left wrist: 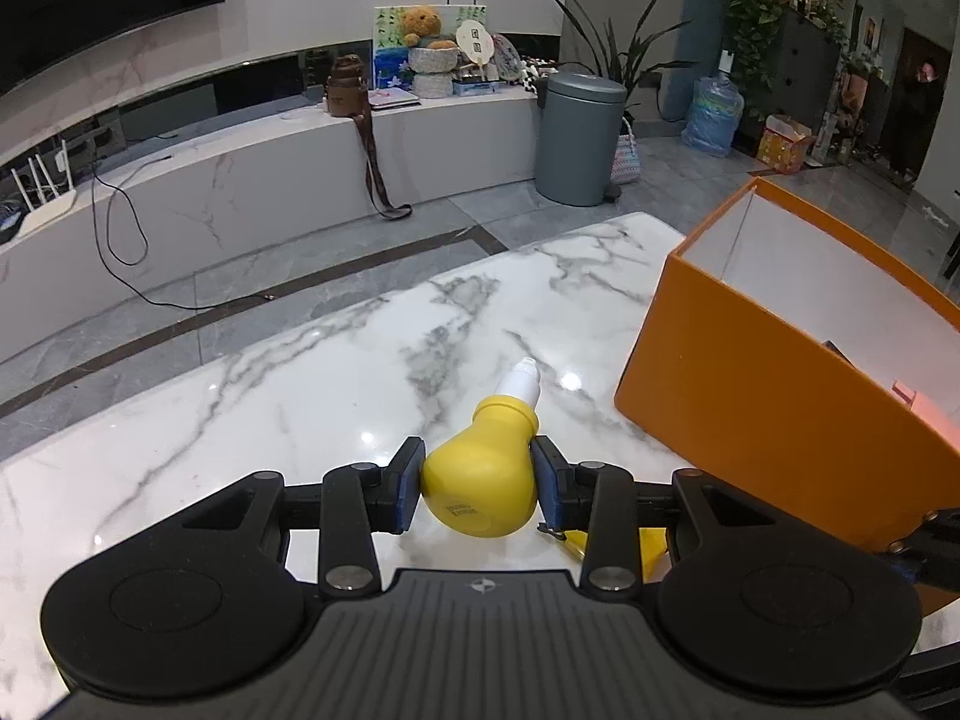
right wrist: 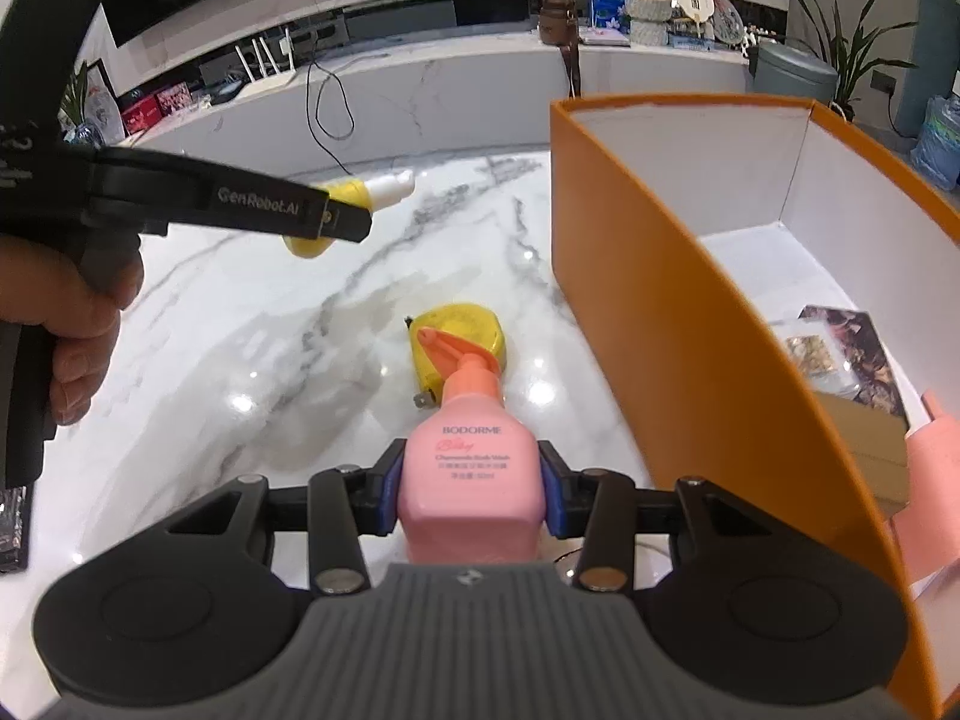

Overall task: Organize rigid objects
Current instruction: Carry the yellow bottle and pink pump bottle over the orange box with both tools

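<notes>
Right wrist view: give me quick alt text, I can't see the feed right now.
The right tongs grip a pink pump bottle above a marble table, beside an open orange box. A yellow tape measure lies just ahead on the table. At upper left, the left tongs hold a yellow bottle.

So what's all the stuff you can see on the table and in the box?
Yellow bottle: one, yellow with a white cap, held above the table by the left gripper.
Pink bottle: one, pink with an orange pump top, held by the right gripper.
Tape measure: one, yellow, lying on the table beyond the pink bottle.
Box: one, orange outside and white inside, open-topped, on the table's right.
Things in the box: a dark printed packet and a brown carton; a pink item at its near end, unclear.
Table: one, white marble with grey veins.
Left gripper: one, black with blue pads.
Right gripper: one, black with blue pads.
</notes>
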The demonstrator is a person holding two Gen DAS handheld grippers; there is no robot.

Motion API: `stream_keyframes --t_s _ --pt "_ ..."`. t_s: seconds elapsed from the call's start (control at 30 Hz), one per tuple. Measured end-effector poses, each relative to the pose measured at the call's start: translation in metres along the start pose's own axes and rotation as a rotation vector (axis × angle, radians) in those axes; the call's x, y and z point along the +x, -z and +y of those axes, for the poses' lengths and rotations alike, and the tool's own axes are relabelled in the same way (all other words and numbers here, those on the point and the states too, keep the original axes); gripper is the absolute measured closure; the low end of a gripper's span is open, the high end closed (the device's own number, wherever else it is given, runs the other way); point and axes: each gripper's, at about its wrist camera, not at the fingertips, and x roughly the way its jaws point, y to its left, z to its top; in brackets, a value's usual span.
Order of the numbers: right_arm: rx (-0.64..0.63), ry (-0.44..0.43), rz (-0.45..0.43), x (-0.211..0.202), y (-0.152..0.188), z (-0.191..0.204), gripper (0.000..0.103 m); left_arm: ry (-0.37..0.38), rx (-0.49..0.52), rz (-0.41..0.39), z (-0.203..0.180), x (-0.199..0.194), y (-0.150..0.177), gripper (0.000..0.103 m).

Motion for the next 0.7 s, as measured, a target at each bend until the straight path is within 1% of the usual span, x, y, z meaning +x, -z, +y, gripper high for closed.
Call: stream_keyframes --t_s 0.2,0.33,0.47,0.7 --pt "0.002 -0.005 -0.084 -0.026 -0.013 -0.006 0.06 -0.003 -0.022 -0.051 -0.002 -0.015 -0.011 0.06" --pt "0.006 -0.005 -0.146 -0.043 -0.024 -0.014 0.06 0.006 -0.004 -0.091 -0.012 -0.025 -0.018 0.06" --pt "0.013 -0.002 -0.214 -0.058 -0.034 -0.024 0.06 0.018 0.023 -0.115 -0.025 -0.029 -0.024 0.06" --pt "0.068 0.033 -0.261 -0.069 -0.048 -0.051 0.06 0.052 0.058 -0.122 -0.054 -0.024 -0.032 0.06"
